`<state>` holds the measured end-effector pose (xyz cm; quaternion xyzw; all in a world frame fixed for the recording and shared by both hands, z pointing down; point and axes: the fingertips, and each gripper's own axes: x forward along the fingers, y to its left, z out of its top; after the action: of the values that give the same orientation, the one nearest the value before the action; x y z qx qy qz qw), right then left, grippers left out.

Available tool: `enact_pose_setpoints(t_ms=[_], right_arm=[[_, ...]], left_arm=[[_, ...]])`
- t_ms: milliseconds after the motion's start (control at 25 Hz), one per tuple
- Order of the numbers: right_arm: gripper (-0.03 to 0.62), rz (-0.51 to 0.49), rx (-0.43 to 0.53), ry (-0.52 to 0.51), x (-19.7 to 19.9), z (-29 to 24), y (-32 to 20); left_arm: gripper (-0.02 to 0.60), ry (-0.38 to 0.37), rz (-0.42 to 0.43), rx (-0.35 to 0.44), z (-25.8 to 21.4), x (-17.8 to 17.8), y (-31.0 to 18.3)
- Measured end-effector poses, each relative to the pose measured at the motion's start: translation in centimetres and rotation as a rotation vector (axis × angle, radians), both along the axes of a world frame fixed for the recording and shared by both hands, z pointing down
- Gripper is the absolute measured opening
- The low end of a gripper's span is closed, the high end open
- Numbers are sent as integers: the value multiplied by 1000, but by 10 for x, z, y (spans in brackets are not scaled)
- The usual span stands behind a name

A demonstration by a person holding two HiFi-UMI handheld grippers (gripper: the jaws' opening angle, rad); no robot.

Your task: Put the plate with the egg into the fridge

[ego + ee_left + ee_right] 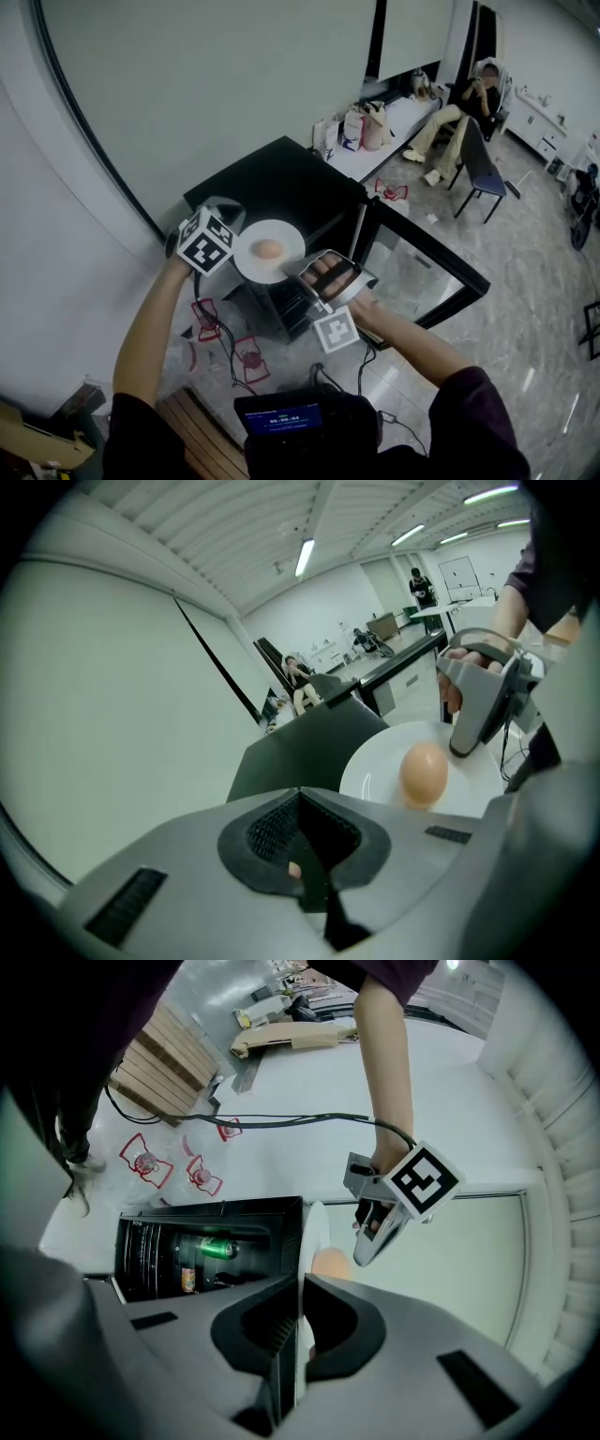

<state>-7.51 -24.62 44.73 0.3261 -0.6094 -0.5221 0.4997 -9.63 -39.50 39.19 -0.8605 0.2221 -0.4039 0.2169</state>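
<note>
A white plate with a brown egg on it hangs over the black fridge, whose glass door stands open. My right gripper is shut on the plate's near right rim; in the right gripper view the plate runs edge-on between the jaws of the right gripper, with the egg beyond. My left gripper is at the plate's left edge, jaws together. In the left gripper view the left gripper holds nothing; the plate and egg lie to its right.
Inside the fridge a green can lies on a shelf. Cables and red-marked cups sit on the floor by the fridge. A person sits on a chair at the back right, and bags stand on a white ledge.
</note>
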Motion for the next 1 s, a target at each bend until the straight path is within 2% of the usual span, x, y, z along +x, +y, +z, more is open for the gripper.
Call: enact_pose_setpoints(t_ms=[200,400,600,760,880,1000], right_arm=[[20,21,19,-36,9,-11,27],[20,-10,44,-45,37,-12,45],[20,-40,47,-70,81,2,70],[20,-82,15,-79,109,26,94],[20,-95,-27,-85,126,47,105],[20,-113,-26,-103,134,60,107]], left_arm=[[11,200,-23,36,-30,2,54],[9,357,-110,42,-32,10,103],[11,515,-217,105,-30,37,160],[11,567,-300,148,-11,57,207],[11,599,-356,140,11,68,232],[11,630,-391,140,36,75,251]])
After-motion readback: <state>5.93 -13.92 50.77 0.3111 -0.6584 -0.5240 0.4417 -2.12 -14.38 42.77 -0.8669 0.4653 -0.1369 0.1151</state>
